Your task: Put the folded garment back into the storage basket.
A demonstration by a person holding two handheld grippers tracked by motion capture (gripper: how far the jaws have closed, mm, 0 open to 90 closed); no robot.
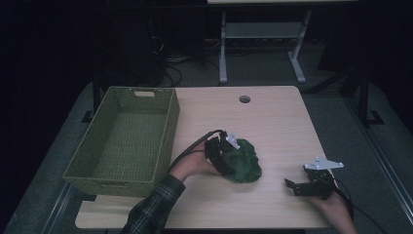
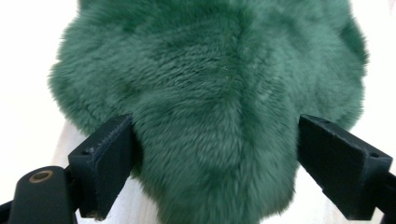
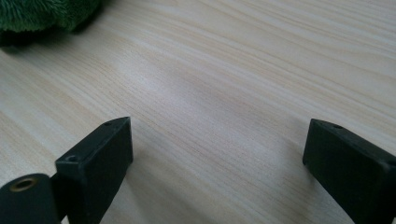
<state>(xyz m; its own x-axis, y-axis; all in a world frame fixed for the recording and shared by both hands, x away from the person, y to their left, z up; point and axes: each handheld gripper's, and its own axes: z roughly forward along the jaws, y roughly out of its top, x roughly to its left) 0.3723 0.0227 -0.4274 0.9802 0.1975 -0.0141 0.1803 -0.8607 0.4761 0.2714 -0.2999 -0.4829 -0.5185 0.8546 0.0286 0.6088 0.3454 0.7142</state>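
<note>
A dark green furry plush [image 1: 245,161] lies on the light wooden table [image 1: 277,122], a little left of the middle. My left gripper [image 1: 228,159] reaches it from the left. In the left gripper view the plush [image 2: 215,93] bulges between the two jaws, which stand wide apart with fur brushing both; the left gripper [image 2: 215,154] is open. My right gripper [image 1: 295,183] hovers low near the table's front right, open, over bare wood [image 3: 217,154]. An edge of the plush [image 3: 42,14] shows at the top left of the right gripper view.
A green woven basket [image 1: 168,131] with nothing in it stands on the table's left side, close behind my left hand. A round cable hole [image 1: 244,99] sits near the far edge. Desk legs and cables lie on the dark floor beyond.
</note>
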